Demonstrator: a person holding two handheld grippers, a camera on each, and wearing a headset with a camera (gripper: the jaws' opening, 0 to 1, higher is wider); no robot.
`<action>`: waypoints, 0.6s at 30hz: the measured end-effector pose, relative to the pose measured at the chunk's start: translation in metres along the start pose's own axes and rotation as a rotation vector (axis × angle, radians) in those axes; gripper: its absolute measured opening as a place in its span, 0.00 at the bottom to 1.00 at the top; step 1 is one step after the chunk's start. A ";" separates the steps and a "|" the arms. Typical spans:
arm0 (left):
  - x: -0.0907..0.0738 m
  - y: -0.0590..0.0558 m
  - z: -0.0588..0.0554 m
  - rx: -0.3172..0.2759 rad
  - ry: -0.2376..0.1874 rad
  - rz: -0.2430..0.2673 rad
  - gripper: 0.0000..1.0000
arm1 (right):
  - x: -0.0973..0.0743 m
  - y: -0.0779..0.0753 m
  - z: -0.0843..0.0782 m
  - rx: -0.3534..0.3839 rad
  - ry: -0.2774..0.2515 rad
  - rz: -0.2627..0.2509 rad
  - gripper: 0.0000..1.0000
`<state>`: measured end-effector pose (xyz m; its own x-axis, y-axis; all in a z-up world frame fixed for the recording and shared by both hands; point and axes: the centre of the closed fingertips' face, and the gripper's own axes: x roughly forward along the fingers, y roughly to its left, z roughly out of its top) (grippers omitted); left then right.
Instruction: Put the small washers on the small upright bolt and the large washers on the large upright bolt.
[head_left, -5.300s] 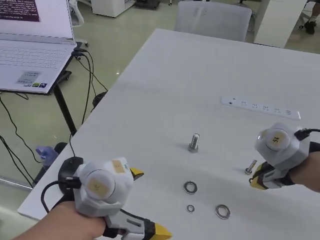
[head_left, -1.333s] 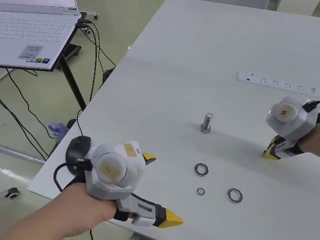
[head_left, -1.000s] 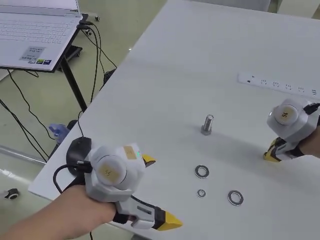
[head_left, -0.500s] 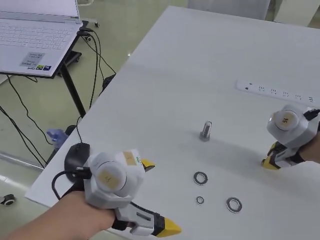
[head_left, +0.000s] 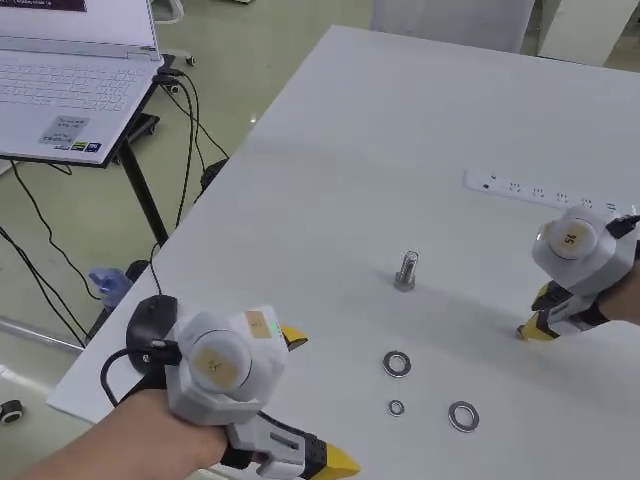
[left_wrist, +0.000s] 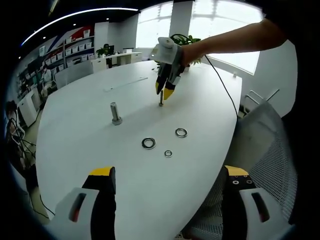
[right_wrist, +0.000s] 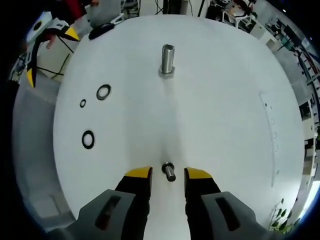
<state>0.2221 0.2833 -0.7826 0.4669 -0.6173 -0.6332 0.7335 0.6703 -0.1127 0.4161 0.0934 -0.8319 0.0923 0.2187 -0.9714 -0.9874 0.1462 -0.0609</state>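
A person is working two yellow-tipped handheld grippers over a white rectangular table (head_left: 330, 150). The right gripper (right_wrist: 168, 173) is sitting low over the tabletop, its jaws partly open and straddling the small upright bolt (right_wrist: 169, 170) of silver steel. A sliver of gap is showing on each side of the bolt, so the jaws are not clamping it. The left gripper (head_left: 316, 398) is hovering at the near edge of the table, its jaws spread wide and holding nothing. The large upright bolt (head_left: 405, 271), also silver steel, is standing near the middle of the table, well apart from the small one. Three flat steel rings are lying loose on the tabletop nearer the person: a large washer (head_left: 397, 363), a small washer (head_left: 396, 407) just in front of it, and a second large washer (head_left: 463, 416) off to the right. A white power strip (head_left: 540, 190) is lying beyond the right gripper, and an open white laptop (head_left: 70, 80) is sitting on a stand to the table's left.
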 end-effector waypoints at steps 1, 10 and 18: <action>-0.001 0.000 0.001 0.000 -0.004 0.001 0.88 | -0.002 0.000 0.001 -0.002 0.000 -0.001 0.27; -0.003 0.000 0.007 0.001 -0.022 0.004 0.89 | -0.014 0.005 0.006 -0.012 -0.003 -0.014 0.28; -0.005 -0.002 0.004 0.002 -0.018 0.006 0.92 | -0.024 0.013 0.014 -0.018 -0.017 -0.021 0.27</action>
<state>0.2200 0.2835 -0.7763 0.4799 -0.6209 -0.6198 0.7318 0.6729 -0.1076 0.4024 0.1032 -0.8061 0.1149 0.2324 -0.9658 -0.9873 0.1339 -0.0852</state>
